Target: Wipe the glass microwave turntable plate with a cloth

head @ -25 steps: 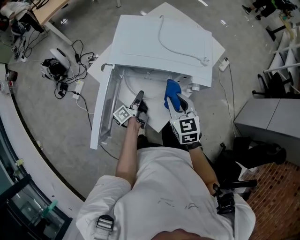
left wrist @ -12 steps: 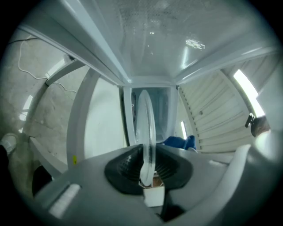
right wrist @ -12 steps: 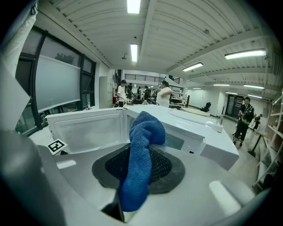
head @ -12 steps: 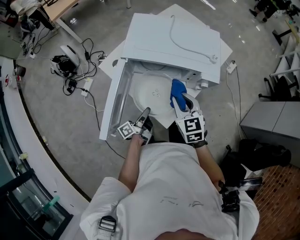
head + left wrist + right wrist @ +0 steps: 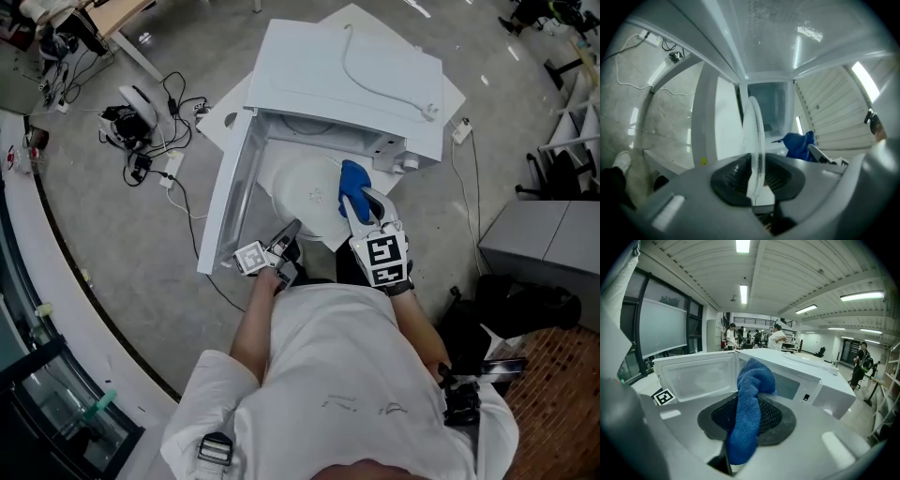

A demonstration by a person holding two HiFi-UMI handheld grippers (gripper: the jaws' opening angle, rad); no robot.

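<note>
Plate level, rim in left claw

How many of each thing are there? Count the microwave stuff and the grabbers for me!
microwave: 1
plate: 1
cloth: 1
grippers: 2, left gripper and right gripper
Total: 5

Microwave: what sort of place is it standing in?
Probably an open lab or workshop, not a kitchen: loose cables on a bare grey floor, ceiling strip lights, and people standing behind the microwave.
</note>
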